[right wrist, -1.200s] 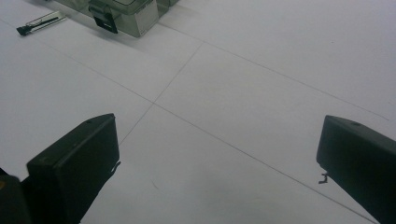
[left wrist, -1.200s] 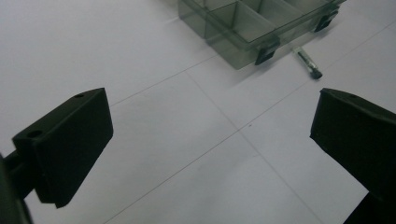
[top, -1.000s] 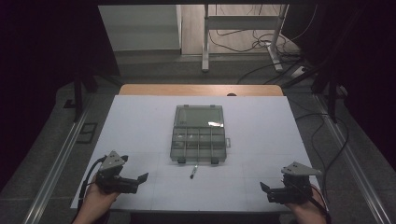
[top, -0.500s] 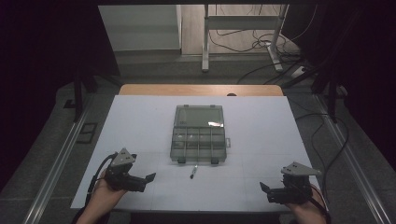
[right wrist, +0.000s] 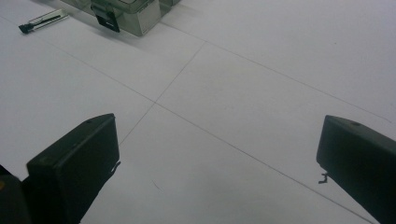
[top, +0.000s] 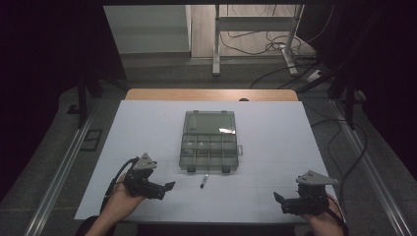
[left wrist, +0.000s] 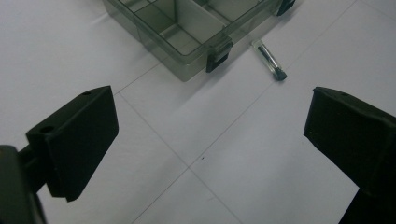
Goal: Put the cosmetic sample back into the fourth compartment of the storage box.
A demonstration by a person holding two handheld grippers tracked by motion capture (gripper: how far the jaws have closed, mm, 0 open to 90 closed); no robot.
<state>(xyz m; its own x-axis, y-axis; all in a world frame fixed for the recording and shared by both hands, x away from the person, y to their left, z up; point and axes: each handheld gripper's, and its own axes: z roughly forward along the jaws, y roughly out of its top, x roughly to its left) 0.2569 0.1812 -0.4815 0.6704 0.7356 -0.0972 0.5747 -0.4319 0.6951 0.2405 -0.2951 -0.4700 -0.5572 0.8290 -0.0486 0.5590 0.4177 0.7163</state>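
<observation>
While the small vial lies just in front of the compartment box, our left gripper points at it, jaws wide open and empty; closing off-centre could roll it away. The right gripper sits open too.

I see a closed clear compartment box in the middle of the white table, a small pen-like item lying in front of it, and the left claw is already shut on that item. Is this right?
Not quite. The left claw is open and holds nothing: in the left gripper view its jaws stand wide apart, with the small pen-like item lying on the table ahead of them. The rest is right: the compartment box sits closed mid-table, the item just in front.
</observation>
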